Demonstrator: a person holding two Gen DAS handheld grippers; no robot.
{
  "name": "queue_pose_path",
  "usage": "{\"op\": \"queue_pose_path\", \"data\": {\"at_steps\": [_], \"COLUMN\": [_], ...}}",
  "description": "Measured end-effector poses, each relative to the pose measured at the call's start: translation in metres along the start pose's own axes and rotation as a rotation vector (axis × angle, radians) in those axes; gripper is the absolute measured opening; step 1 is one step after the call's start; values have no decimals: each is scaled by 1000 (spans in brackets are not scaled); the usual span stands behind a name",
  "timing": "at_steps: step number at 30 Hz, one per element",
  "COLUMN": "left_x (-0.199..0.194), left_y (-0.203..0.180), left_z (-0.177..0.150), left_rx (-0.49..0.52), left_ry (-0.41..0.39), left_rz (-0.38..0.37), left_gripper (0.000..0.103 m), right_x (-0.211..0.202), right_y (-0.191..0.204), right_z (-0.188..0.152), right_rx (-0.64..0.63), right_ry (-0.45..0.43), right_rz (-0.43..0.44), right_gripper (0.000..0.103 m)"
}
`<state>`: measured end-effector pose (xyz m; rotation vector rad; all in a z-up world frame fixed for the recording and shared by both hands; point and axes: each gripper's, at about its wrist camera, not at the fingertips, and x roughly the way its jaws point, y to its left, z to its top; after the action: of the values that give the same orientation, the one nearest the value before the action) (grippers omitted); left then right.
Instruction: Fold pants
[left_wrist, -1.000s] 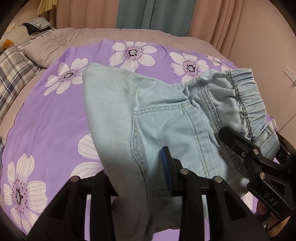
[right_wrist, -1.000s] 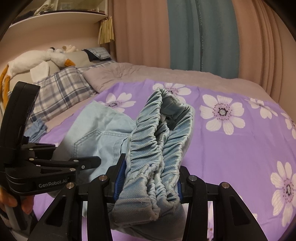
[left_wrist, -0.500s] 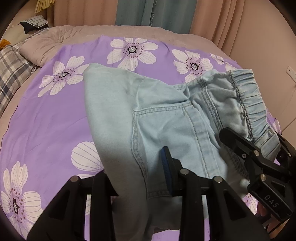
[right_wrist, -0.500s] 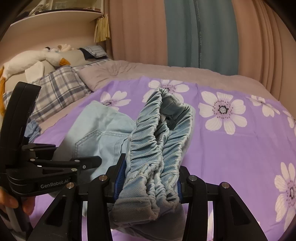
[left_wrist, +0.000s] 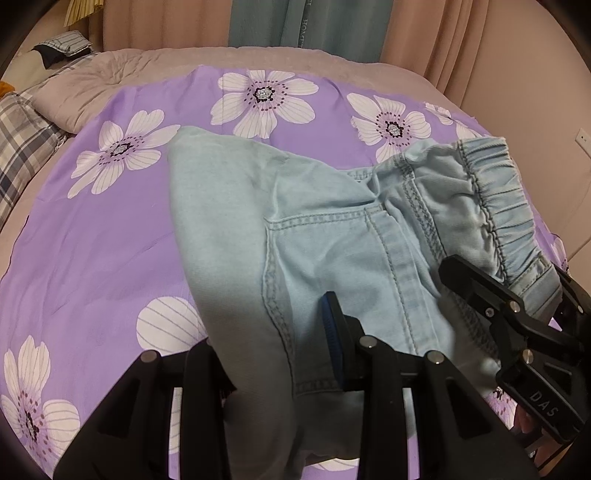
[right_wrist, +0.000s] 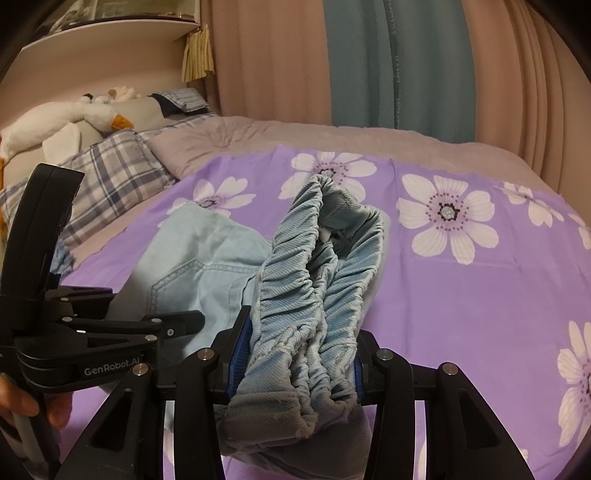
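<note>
Light blue denim pants (left_wrist: 295, 236) lie partly folded on a purple flowered sheet (left_wrist: 92, 240). My left gripper (left_wrist: 273, 354) is shut on the near edge of the pants beside the back pocket seam; its left finger is hidden under cloth. My right gripper (right_wrist: 295, 365) is shut on the bunched elastic waistband (right_wrist: 317, 280), held just above the sheet. The right gripper also shows in the left wrist view (left_wrist: 517, 321), at the waistband corner. The left gripper shows in the right wrist view (right_wrist: 110, 332), to the left.
A grey quilt (right_wrist: 295, 136) covers the far bed. Plaid pillows (right_wrist: 107, 177) and a plush goose (right_wrist: 62, 122) lie at the far left. Curtains (right_wrist: 388, 62) hang behind. A wall with a socket (left_wrist: 581, 138) stands at the right.
Both grippers keep their hold on the pants. The views have shifted slightly, so the bed appears a little lower and further left; the pants' shape is nearly unchanged.
</note>
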<state>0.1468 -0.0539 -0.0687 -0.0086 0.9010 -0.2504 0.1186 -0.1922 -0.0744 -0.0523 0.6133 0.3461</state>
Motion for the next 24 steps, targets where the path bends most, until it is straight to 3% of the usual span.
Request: {"op": "queue_pose_path", "data": {"at_steps": [24], "left_x": [32], "left_y": [-6], "left_z": [12], "left_rx": [32], "left_ry": [33], "left_rz": [8], "left_gripper": [32], "right_x": [23], "right_y": [-9], "right_z": [0], "right_rx": [35], "right_ry": [16], "right_rz": [-15], "right_gripper": [46]}}
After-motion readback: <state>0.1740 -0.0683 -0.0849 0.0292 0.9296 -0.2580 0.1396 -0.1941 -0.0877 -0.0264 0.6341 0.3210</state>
